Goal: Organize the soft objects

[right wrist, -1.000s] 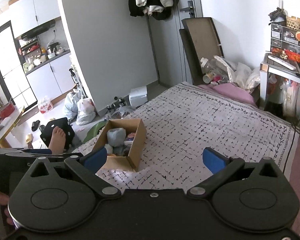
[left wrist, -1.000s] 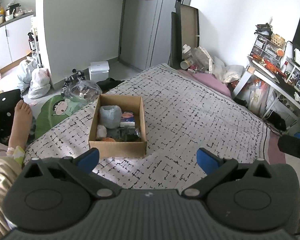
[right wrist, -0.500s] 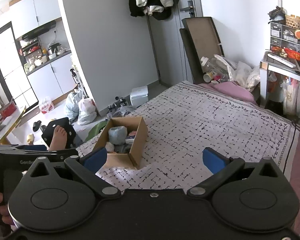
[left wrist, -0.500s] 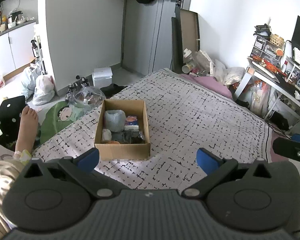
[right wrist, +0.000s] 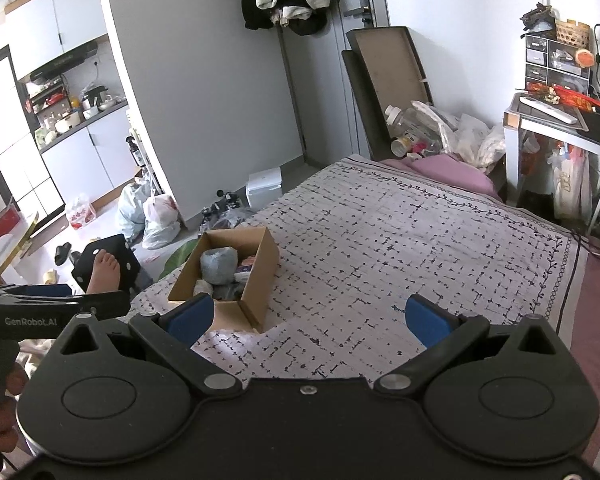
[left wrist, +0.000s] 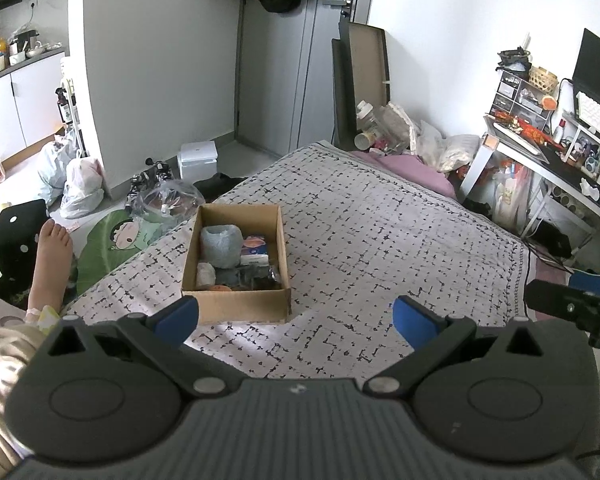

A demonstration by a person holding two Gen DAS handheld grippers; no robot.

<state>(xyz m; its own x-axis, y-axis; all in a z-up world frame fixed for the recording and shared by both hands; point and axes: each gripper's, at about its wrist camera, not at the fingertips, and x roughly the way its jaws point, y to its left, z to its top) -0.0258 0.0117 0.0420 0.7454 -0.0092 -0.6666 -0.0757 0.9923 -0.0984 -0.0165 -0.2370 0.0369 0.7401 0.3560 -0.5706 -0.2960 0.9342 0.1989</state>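
A brown cardboard box [left wrist: 240,306] [right wrist: 262,280] sits on the patterned bed cover [left wrist: 380,240] [right wrist: 400,248] near its left edge. Inside lie a grey-blue rolled soft item [left wrist: 220,246] [right wrist: 219,265], a small white bundle [left wrist: 206,274], a packet with blue and orange print [left wrist: 254,246] and dark items. My left gripper [left wrist: 296,318] hangs open above the near bed, the box just beyond its left finger. My right gripper [right wrist: 308,318] is open too, with nothing between its fingers. The box stands ahead of it to the left.
A person's bare foot [left wrist: 52,256] rests on a black dotted stool left of the bed. Bags [left wrist: 80,184] and a white container [left wrist: 198,158] lie on the floor. Bottles and bags [right wrist: 440,132] crowd the bed's far end. A cluttered desk [left wrist: 548,152] stands at the right.
Both grippers have pulled back and tilted upward a little, so the box sits slightly lower and farther in both views. Both stay open and empty.
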